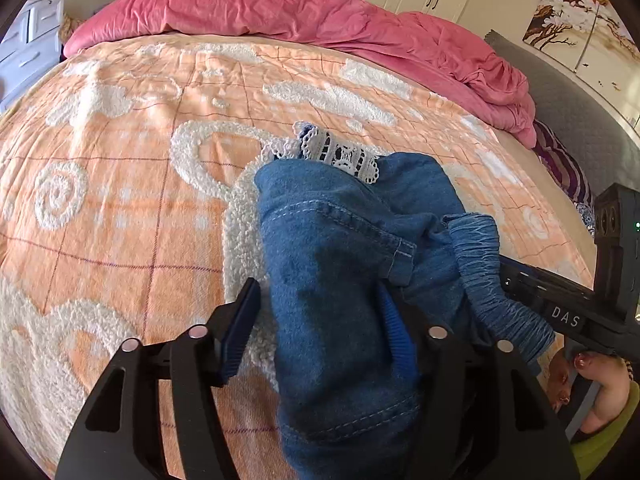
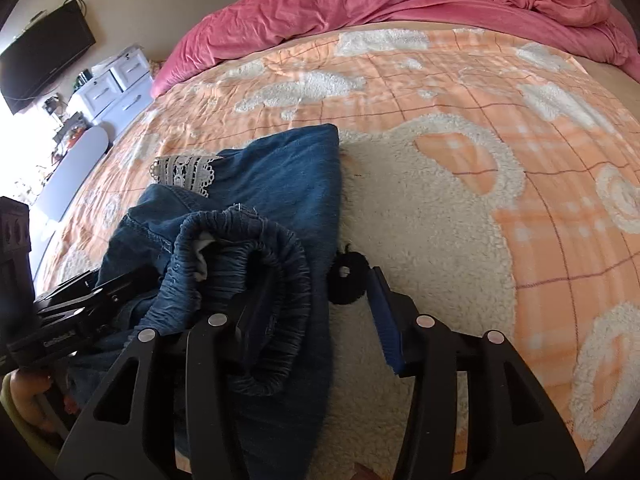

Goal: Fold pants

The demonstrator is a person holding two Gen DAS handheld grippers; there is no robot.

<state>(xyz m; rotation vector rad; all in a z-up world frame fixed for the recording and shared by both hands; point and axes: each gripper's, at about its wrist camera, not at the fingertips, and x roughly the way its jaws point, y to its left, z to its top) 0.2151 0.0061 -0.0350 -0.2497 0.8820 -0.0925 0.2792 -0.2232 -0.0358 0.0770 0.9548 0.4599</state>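
Left wrist view: left gripper [image 1: 320, 320] gapes around denim pants [image 1: 344, 264] on the orange blanket [image 1: 120, 200]; right gripper [image 2: 316, 316] likewise parted, elastic waistband [image 2: 256, 280] slack between.

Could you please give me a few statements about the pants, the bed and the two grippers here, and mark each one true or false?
1. The blue denim pants lie on an orange checked blanket. True.
2. The lace trim is black. False: it is white.
3. The left gripper stands open. True.
4. The rumpled quilt is green. False: it is pink.
5. The right gripper is clamped shut. False: its jaws stand apart.
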